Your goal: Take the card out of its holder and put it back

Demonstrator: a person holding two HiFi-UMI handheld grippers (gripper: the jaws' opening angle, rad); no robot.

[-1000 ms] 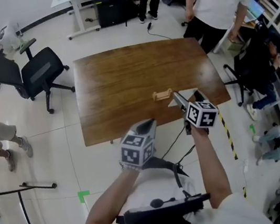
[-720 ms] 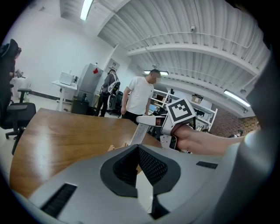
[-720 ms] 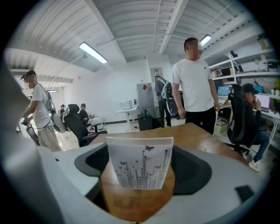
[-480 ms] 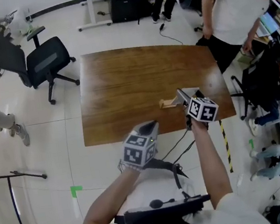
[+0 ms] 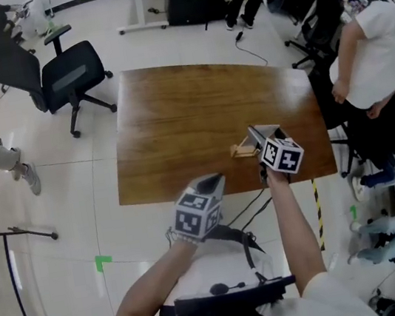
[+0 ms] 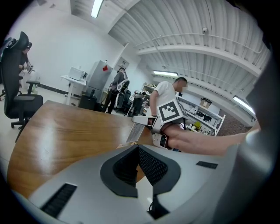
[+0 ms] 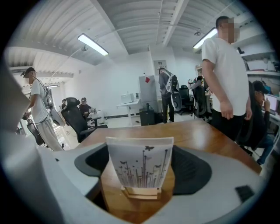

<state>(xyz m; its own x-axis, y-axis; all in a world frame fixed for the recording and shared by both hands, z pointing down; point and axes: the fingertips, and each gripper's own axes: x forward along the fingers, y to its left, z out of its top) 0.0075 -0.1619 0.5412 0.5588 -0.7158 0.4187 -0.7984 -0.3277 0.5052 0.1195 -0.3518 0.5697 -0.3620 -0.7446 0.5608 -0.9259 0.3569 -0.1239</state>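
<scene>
A white card (image 7: 140, 168) printed with dark stems and butterflies stands in a small wooden holder (image 7: 141, 191) on the brown table (image 5: 176, 119). My right gripper (image 7: 140, 162) has its pads against the card's two side edges, shut on it. In the head view the right gripper (image 5: 260, 135) is at the holder (image 5: 241, 150), near the table's front right. The left gripper view shows the card (image 6: 134, 132) hanging tilted from the right gripper (image 6: 142, 122). My left gripper (image 5: 213, 181) is shut and holds nothing, hovering by the table's front edge.
A black office chair (image 5: 71, 77) stands off the table's far left corner. A person in a white shirt (image 5: 381, 47) and seated people are to the right. A cable (image 5: 254, 204) hangs below the front edge, and striped floor tape (image 5: 317, 208) runs beside it.
The head view has swung, so the table sits a little further right. The person in the white shirt has walked off to the right. Both grippers keep their places relative to the holder.
</scene>
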